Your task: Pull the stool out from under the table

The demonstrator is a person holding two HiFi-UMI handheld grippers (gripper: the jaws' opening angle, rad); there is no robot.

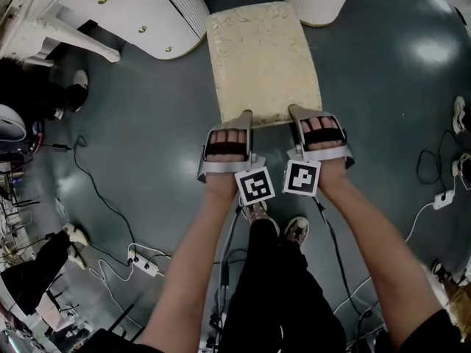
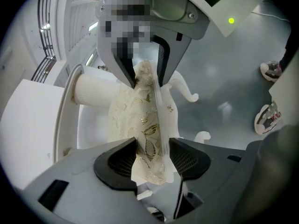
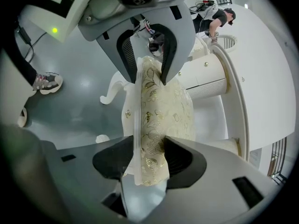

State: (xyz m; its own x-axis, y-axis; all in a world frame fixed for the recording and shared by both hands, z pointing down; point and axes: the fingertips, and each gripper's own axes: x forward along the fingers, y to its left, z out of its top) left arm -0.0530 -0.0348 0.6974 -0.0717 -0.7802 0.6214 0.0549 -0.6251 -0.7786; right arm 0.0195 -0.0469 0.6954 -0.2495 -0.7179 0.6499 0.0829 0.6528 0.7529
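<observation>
The stool (image 1: pixel 261 57) has a cream, gold-patterned cushion and stands on the grey floor between two white fluted table pedestals (image 1: pixel 180 2). My left gripper (image 1: pixel 241 120) is shut on the near edge of the seat at its left side. My right gripper (image 1: pixel 298 115) is shut on the same edge at its right side. In the left gripper view the cushion (image 2: pixel 140 111) runs edge-on between the dark pads (image 2: pixel 119 164) of the left gripper (image 2: pixel 149 160). In the right gripper view the cushion (image 3: pixel 163 106) is likewise pinched in the right gripper (image 3: pixel 149 160). A curved white stool leg (image 2: pixel 184 90) shows beneath.
White furniture with gold knobs (image 1: pixel 125 17) stands at the back left. Cables and a power strip (image 1: pixel 143 263) lie on the floor at the near left, more cable (image 1: pixel 434 197) at the right. My shoes (image 1: pixel 294 230) are just behind the grippers. Another person's shoe (image 1: pixel 77 83) is at the left.
</observation>
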